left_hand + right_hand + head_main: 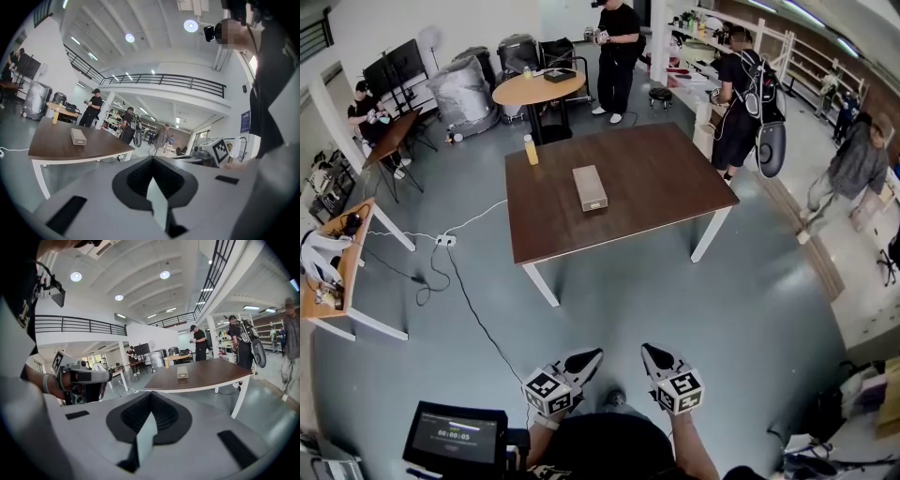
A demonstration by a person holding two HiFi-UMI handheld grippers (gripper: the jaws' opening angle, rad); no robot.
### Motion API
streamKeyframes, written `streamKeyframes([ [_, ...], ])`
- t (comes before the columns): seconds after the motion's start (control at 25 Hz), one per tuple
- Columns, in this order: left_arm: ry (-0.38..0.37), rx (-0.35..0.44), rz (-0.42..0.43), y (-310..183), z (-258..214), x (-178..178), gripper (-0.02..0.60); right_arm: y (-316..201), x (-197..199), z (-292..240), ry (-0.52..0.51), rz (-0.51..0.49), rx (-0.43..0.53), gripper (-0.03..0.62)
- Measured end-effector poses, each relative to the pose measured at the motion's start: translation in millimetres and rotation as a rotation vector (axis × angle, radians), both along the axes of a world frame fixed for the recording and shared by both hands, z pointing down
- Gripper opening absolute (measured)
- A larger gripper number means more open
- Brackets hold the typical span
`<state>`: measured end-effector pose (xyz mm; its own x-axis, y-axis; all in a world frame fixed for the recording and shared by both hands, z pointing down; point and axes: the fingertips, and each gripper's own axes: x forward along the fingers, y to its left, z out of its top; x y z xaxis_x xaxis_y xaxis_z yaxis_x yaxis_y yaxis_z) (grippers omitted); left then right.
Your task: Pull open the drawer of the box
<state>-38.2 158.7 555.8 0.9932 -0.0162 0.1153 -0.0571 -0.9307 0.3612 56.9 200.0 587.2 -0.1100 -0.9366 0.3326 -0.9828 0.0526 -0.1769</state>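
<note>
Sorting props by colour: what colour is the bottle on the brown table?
The bottle is yellow; head view shows it best.

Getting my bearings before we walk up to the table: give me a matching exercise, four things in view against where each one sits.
Things:
1. box
2. yellow bottle
3. power strip
4. screen

Places:
A. on the floor, left of the brown table
B. nearest the camera, at the lower left of the head view
C. around the middle of the brown table
D. at the far left corner of the brown table

Pairs: 1-C, 2-D, 3-A, 4-B.
</note>
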Motion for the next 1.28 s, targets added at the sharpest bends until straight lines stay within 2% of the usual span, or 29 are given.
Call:
streamKeyframes([
  [0.28,-0.024,0.01,0.013,16.3,16.7,46.2,0.0,15.9,54.3,22.5,-0.025,0.028,0.001,-0.012],
  [0.92,-0.012,0.003,0.044,23.4,8.6,62.1,0.0,28.7,61.1,17.8,-0.03,0.058,-0.016,-0.012],
  [1.28,0.003,-0.015,0.038,-8.6,16.4,75.7,0.0,-0.4,72.0,26.1,-0.021,0.043,-0.044,-0.012],
])
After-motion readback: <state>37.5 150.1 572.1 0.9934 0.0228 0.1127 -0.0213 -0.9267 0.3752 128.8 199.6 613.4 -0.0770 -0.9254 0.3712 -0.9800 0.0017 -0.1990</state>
